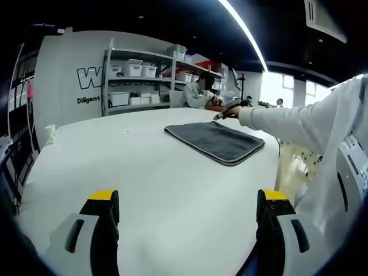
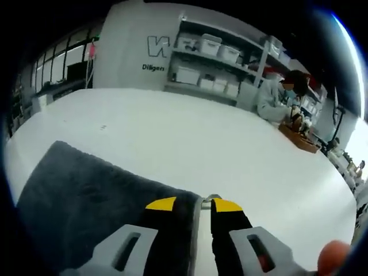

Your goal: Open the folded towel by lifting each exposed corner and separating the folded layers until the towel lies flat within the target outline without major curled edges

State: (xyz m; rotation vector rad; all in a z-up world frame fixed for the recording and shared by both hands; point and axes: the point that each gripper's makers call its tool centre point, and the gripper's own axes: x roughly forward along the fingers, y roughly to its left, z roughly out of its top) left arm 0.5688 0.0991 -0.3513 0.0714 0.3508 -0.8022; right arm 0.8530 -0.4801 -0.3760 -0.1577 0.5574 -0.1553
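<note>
1. The towel point(image 1: 215, 141) is a dark grey cloth lying folded and flat on the white desk point(image 1: 144, 172), well ahead of the left tongs point(image 1: 187, 221) and off to their right. In the right gripper view the same towel point(image 2: 86, 213) spreads beneath and to the left of the right tongs point(image 2: 192, 206).

2. The left tongs hang over bare desk with their jaws spread wide and nothing between them.

3. The right tongs sit at the towel's edge with the jaws drawn close, only a narrow slit left; the cloth's hem runs right up into that slit. Whether they have actually pinched the hem I cannot tell.

4. Handling, as a judgement: the cloth looks soft, limp and light, with a nap that should give good purchase. It will drape and sag when lifted, not hold shape, so a pull at one corner is likely to drag the lower layer too.

5. Where to take hold: the bound hem near a corner, catching only the top layer. The hem is the firmest part, and a shallow bite there should let the layers part cleanly.

6. A person point(image 2: 276, 95) sits at the far side near storage shelves point(image 2: 215, 57), well apart from the work.
</note>
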